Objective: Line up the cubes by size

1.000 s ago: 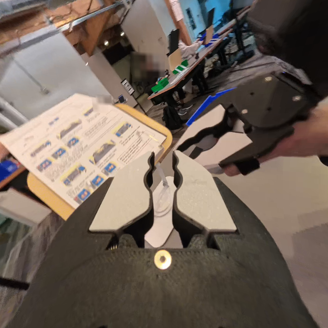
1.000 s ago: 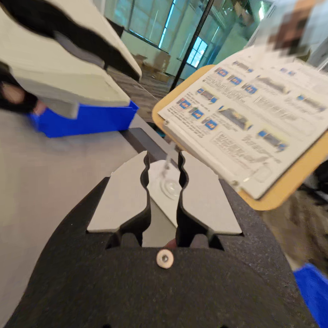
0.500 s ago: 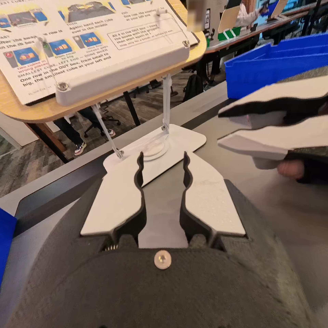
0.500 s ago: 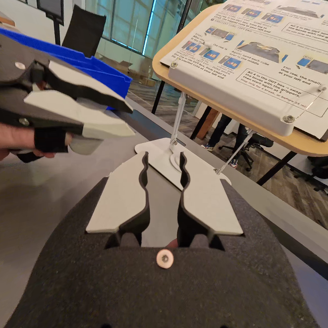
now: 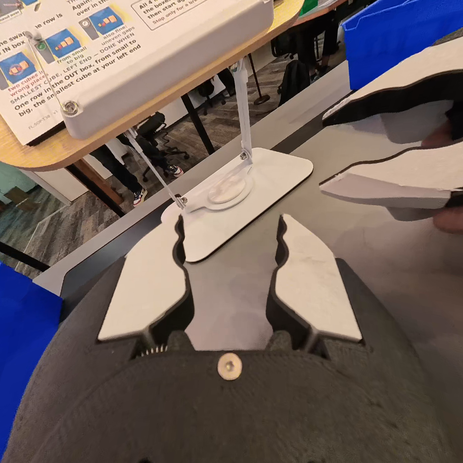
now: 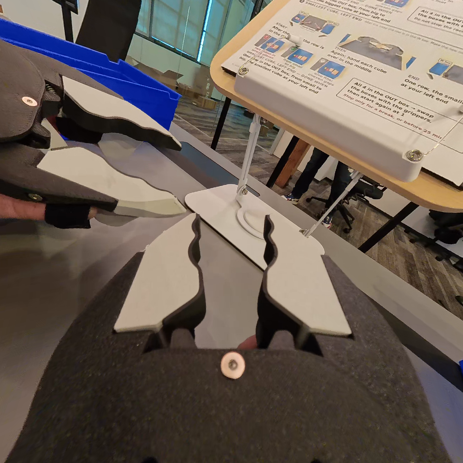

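Left gripper point(image 5: 230, 220) jaws wide apart, holding nothing, over the grey bench point(image 5: 350, 250) facing the white stand base point(image 5: 250, 200) at the far edge. Right gripper point(image 6: 231, 220) apart too, narrower, bare. Cubes not visible; blue bin point(image 6: 125, 80) at the far-left corner.

instruction sheet point(image 5: 75, 45): cut off by edge | blue bin point(image 5: 400, 37): cropped
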A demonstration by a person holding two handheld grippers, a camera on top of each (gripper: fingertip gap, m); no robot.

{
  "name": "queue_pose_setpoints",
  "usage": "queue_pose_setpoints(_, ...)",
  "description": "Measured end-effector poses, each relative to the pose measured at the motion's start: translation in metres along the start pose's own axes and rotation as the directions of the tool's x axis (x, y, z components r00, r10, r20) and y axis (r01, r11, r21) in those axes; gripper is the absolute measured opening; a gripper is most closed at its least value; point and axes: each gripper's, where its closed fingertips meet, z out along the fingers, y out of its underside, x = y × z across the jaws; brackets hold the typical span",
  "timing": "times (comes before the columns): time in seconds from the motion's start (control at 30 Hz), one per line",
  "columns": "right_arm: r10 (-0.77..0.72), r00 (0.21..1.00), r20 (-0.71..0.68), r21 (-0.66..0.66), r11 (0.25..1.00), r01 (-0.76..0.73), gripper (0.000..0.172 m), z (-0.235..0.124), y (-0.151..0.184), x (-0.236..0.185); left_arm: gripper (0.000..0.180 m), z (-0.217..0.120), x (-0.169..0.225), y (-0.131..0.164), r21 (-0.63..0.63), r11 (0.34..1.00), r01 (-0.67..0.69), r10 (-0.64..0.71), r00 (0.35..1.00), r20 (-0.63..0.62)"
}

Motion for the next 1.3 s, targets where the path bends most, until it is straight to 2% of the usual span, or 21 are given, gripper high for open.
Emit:
queue_pose_setpoints(0.3, -0.029, 1.000, 0.004, -0.011, 1.000, 0.029, 0.055, 0.0014, 0.0014, -0.0035, 0.076, 0.0029, 0.0026, 0.0019, -0.017, 0.999, -0.037, 0.037, 0.999, 0.010)
queue_pose_setpoints(1.3, -0.054, 0.999, 0.010, -0.019, 0.998, 0.054, 0.052, 0.0024, 0.0031, -0.0046, 0.072, 0.0063, 0.0072, 0.0075, -0.045, 0.998, -0.041, 0.040, 0.999, -0.021)
